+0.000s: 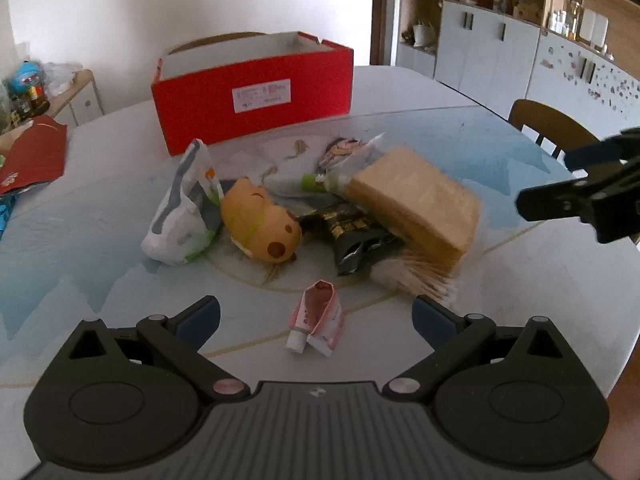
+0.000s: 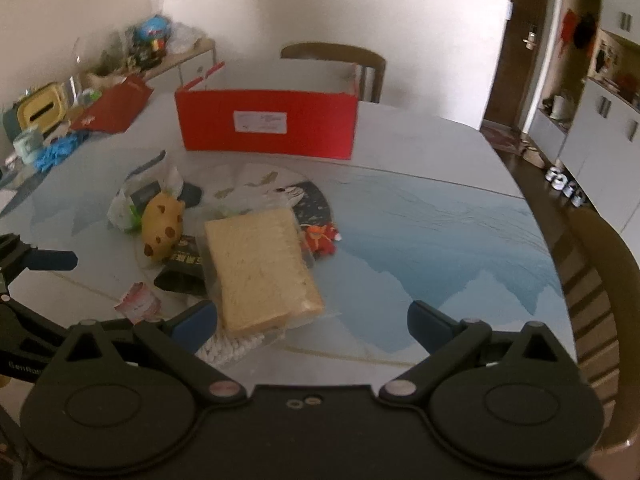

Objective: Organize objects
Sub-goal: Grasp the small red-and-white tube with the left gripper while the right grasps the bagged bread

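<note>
Black, with blue pads spread wide apart, the left tool (image 1: 316, 316) hovers empty over a small pink tube (image 1: 317, 318) lying on the tabletop (image 1: 500, 280). The right tool (image 2: 312, 320), equally spread and empty, hangs just above the near end of a bagged loaf of bread (image 2: 260, 268). Beside the loaf lie a yellow plush toy (image 1: 260, 224), a dark snack packet (image 1: 356, 236) and a white pouch (image 1: 184, 208). Beyond them stands an open red box (image 1: 256, 92).

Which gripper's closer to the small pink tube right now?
Left. The left gripper is open with the pink tube lying between its fingertips. The right gripper is open off to the tube's right, over the bagged bread.
</note>
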`<state>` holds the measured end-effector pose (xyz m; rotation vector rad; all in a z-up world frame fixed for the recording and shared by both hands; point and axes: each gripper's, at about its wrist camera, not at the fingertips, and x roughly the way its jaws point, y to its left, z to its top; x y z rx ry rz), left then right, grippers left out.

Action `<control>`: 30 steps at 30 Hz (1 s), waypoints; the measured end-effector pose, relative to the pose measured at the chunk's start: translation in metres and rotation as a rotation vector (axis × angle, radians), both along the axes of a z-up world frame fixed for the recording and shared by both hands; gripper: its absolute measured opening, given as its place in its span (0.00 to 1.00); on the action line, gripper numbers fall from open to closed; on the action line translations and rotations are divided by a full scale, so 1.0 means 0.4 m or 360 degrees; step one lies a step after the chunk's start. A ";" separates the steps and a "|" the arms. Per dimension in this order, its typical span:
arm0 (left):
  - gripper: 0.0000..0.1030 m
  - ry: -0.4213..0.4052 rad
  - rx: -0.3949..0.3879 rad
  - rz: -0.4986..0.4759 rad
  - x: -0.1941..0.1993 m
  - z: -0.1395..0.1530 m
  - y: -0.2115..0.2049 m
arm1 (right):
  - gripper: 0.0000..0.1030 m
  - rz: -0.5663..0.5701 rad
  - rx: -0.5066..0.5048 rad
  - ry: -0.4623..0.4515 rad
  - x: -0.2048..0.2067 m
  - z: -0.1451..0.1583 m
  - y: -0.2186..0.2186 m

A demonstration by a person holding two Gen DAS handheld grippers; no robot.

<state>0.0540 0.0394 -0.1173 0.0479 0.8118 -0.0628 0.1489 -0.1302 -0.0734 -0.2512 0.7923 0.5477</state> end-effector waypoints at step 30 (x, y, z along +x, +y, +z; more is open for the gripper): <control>0.33 0.0204 -0.0016 -0.0188 0.071 -0.073 0.022 | 0.77 0.0208 -0.0062 0.0232 0.126 -0.096 0.109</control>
